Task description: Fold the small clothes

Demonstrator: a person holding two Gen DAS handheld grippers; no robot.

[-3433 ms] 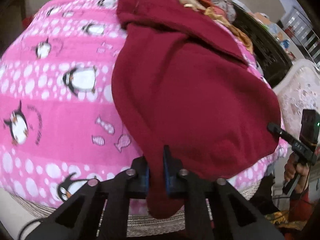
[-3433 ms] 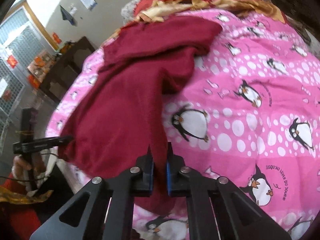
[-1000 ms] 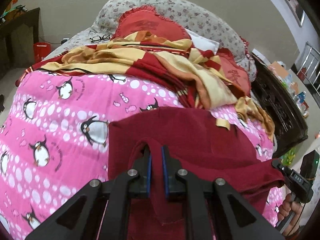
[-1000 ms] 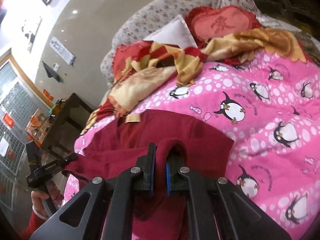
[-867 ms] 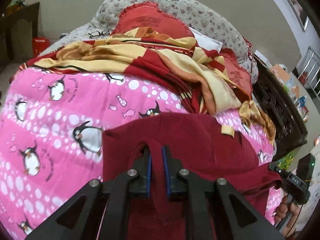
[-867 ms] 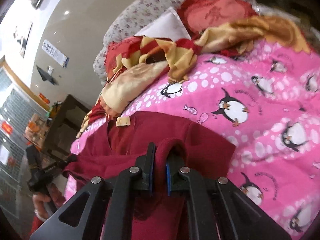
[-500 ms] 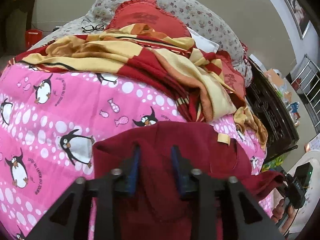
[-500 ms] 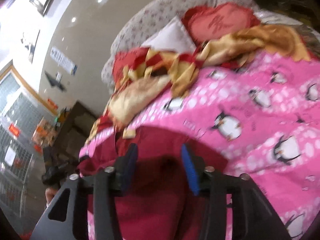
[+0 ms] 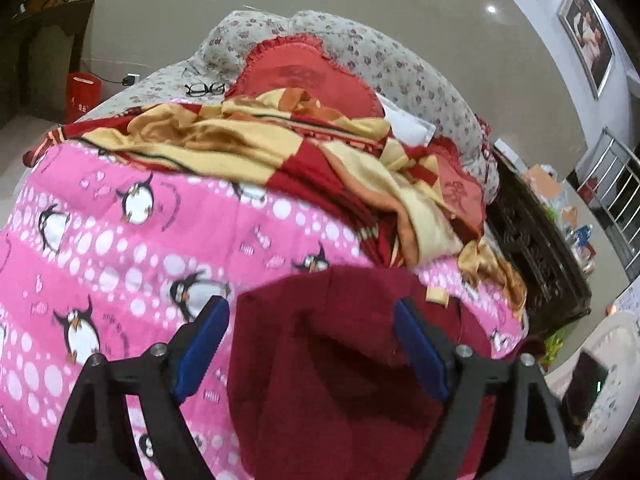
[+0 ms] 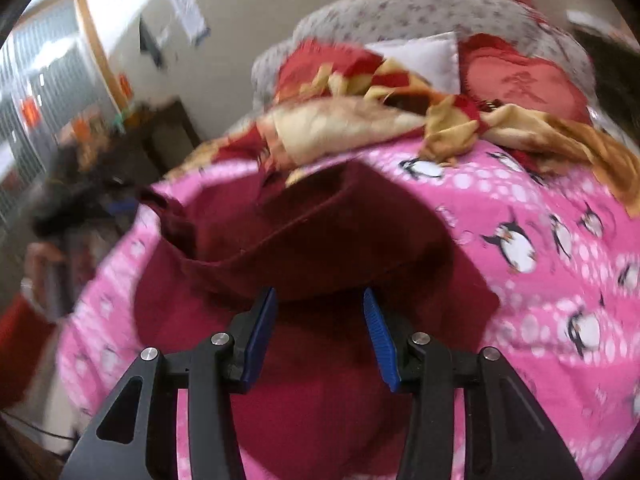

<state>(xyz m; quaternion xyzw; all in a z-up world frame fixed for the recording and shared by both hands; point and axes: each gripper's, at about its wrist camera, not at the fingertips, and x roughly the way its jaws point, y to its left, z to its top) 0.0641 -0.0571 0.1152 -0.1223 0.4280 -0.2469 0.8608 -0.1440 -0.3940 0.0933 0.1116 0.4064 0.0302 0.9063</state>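
Dark red garment [image 9: 344,360] lies folded over on pink penguin blanket [image 9: 120,240], below striped blanket [image 9: 280,148].

Left gripper [image 9: 312,340]: jaws opening, wide, cloth beneath, not pinched. Right gripper [image 10: 320,332]: spread, nothing clamped.

Risk: top layer looks loose; pad snagging fabric on pull-back could drag fold open.

Change: a second ago both grippers pinched garment; now released.

Quick count: one dark red garment [image 9: 340,360], one pink penguin blanket [image 9: 120,248], one red-and-yellow blanket [image 9: 256,140], one red heart-shaped cushion [image 9: 308,80], one white pillow [image 9: 408,124], one pair of glasses [image 9: 205,89], and two grippers, left [image 9: 310,344] and right [image 10: 320,336].
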